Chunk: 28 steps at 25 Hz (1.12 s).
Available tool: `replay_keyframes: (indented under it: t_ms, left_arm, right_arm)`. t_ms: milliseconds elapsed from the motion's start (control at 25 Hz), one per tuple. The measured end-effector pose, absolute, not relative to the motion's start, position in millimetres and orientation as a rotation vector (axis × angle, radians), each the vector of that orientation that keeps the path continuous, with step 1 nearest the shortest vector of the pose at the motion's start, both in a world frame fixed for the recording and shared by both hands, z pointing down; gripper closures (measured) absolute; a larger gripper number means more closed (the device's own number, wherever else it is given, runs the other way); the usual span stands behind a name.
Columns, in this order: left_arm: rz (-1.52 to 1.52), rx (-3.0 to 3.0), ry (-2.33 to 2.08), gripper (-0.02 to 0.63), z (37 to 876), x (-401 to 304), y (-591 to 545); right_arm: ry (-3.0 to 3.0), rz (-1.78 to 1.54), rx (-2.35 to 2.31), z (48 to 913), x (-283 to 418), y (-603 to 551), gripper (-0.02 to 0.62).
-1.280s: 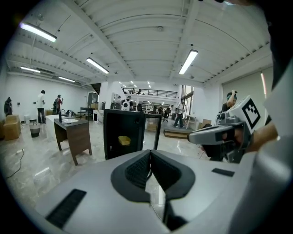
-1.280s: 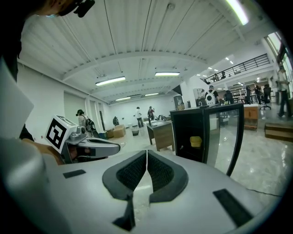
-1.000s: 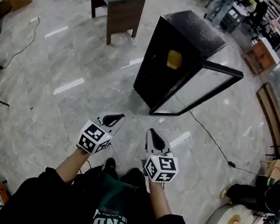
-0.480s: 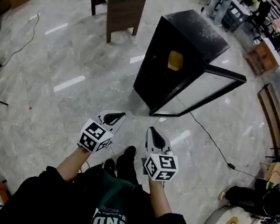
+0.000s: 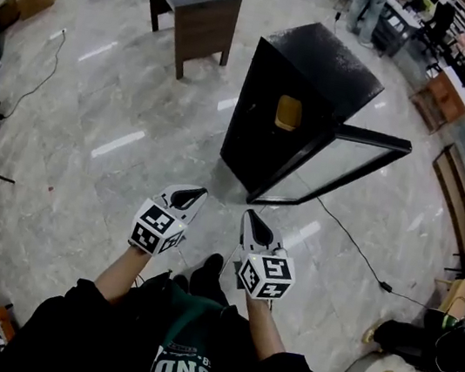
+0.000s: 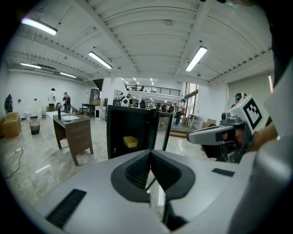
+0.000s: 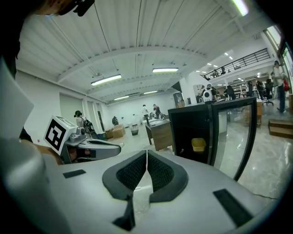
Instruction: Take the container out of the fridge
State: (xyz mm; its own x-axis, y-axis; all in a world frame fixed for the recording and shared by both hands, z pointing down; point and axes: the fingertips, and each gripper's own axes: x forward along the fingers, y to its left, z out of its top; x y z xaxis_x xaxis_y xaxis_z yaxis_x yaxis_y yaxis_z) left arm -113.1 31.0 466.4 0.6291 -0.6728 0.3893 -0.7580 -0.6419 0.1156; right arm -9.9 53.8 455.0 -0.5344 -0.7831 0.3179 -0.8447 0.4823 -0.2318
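head view, looking steeply down at a pale glossy floor (image 5: pixel 94 113): a person holds the left gripper (image 5: pixel 196 194) and the right gripper (image 5: pixel 252 225) side by side in front of their body, both pointing ahead toward a tall black fridge (image 5: pixel 323 63) that stands upright, well apart from them. each gripper's jaws are pressed together with nothing between them. the fridge's glass door (image 5: pixel 343 159) is swung wide open to the right, so the dark inside faces the person. a small yellow container (image 5: pixel 289 112) sits on a shelf in the upper part of the fridge, upright with its open top facing up. its wider side seems to run left to right across the shelf, parallel to the fridge opening, though it is small in every view. a thin black cable (image 5: pixel 353 254) trails over the floor from the fridge's base toward the right.
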Motion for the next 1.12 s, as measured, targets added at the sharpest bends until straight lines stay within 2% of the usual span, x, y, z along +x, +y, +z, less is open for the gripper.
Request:
replay_keyframes:
  t_ms: [480,1120]
  left_arm:
    - [0.474,2.540,-1.225,0.592,468.9,-85.2,-31.9]
    - [0.480,2.494,-1.332,0.592,472.6,-57.1,-76.4]
  right_arm:
    - [-2.584,0.517,1.354,457.0,15.2,-11.9,0.560]
    - [-2.578,0.504,1.358,456.7,56.7,-44.9,0.560]
